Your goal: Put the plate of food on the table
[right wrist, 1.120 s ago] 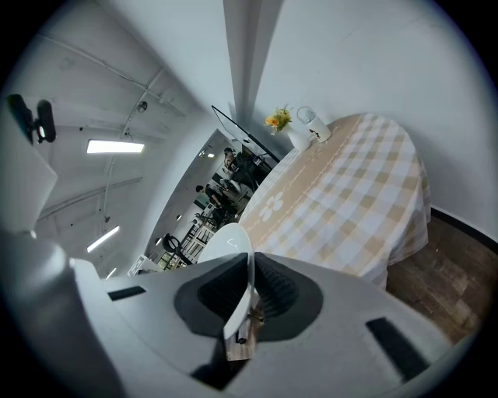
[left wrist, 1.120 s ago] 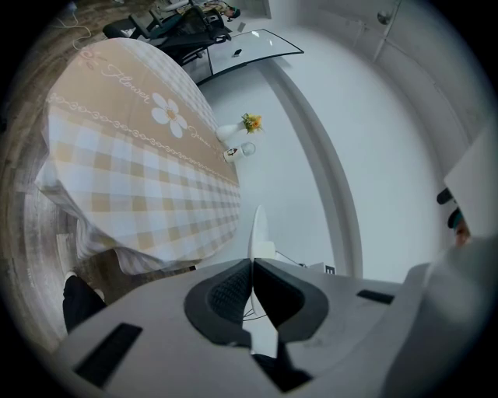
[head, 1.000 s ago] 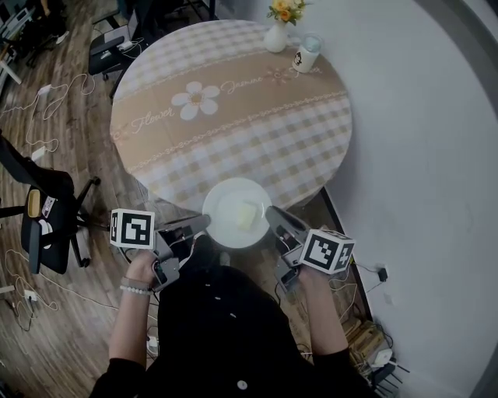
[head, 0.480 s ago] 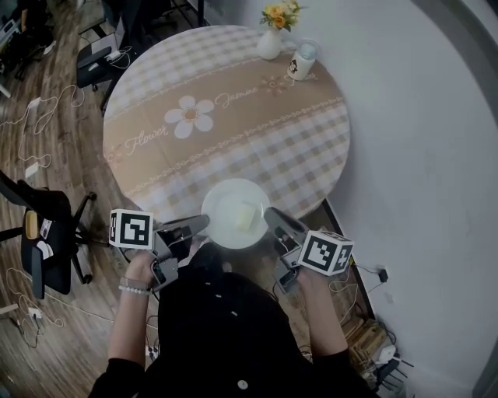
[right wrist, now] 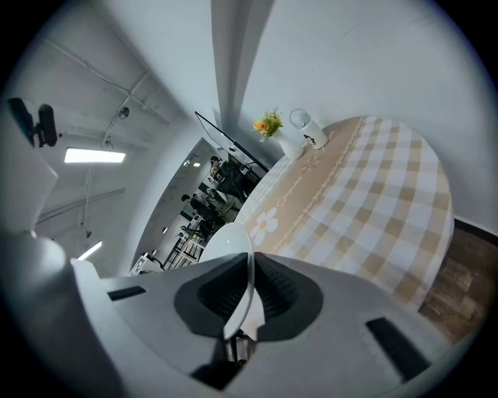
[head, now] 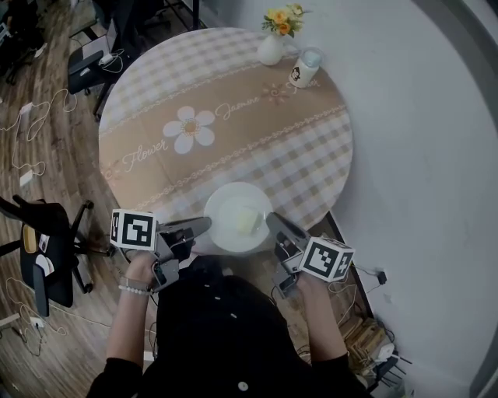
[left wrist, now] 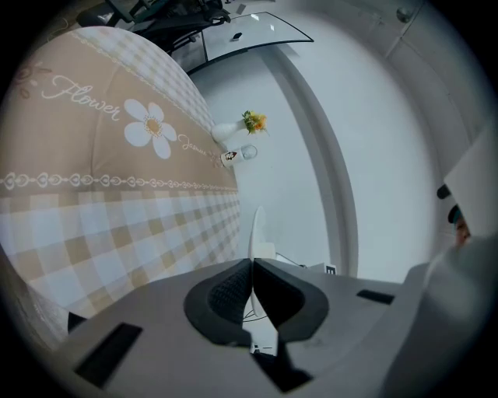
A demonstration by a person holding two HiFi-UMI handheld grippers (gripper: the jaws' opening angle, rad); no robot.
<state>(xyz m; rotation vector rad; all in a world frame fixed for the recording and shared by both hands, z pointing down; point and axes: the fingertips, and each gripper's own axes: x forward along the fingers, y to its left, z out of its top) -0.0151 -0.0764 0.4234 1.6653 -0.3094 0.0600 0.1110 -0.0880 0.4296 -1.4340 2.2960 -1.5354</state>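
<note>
The left gripper (head: 204, 226) and right gripper (head: 273, 221) are each clamped tight on opposite rims of the round white plate (head: 224, 207). With its pale yellow food (head: 247, 221), the plate hangs over the near edge of the round checked-cloth table (head: 233, 132). I'd keep it level and carry it farther in before lowering.

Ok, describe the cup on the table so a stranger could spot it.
Start at the round checked table. At its far edge stand a white vase of yellow flowers and, right of it, the cup. Only the cup is flowerless, with a dark picture.
</note>
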